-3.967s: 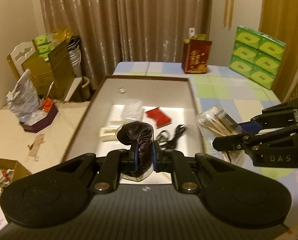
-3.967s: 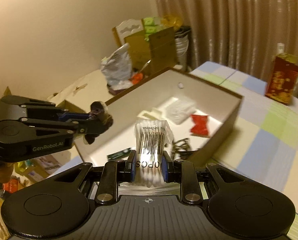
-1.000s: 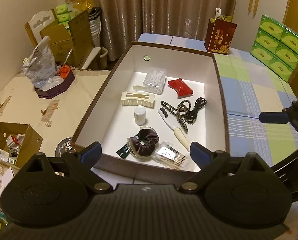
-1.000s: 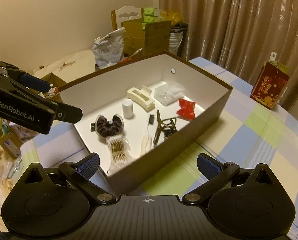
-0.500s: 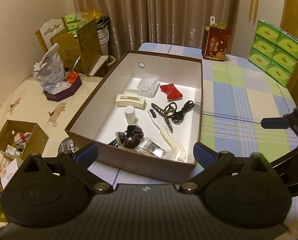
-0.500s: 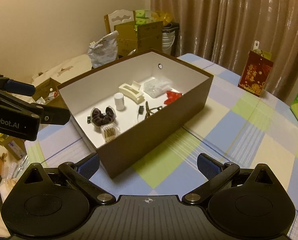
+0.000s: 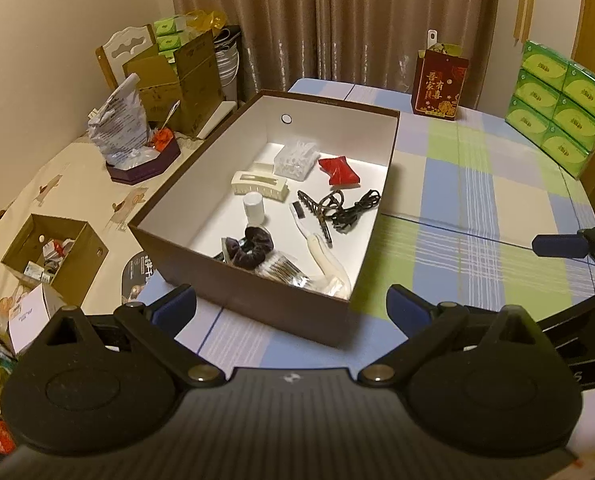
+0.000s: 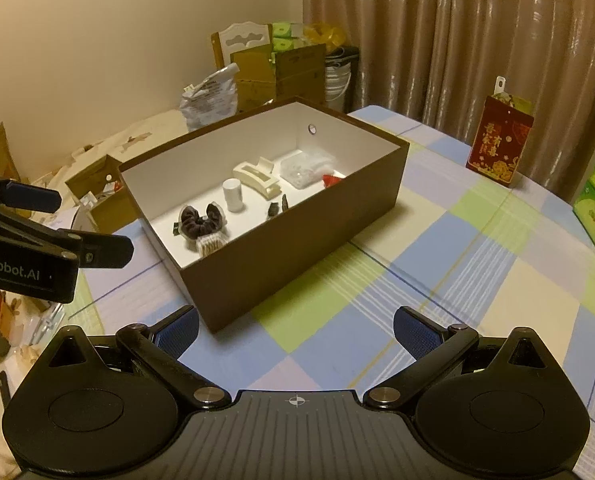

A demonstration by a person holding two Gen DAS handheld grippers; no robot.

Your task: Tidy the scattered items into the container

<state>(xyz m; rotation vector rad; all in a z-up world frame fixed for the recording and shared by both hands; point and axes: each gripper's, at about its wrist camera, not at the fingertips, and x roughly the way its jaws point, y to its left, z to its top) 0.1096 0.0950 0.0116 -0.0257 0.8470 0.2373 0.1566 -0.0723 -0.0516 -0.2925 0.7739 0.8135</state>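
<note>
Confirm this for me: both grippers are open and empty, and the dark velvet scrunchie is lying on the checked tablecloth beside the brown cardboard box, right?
Not quite. The dark velvet scrunchie lies inside the brown cardboard box, near its front wall, not on the checked tablecloth; the left wrist view shows it. The rest holds: the left gripper and right gripper are both open and empty.

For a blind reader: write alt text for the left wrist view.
An open brown box on a checked tablecloth holds a scrunchie, cotton swabs, a brush, hair clips and a cable. The open left gripper hangs empty before it.
</note>
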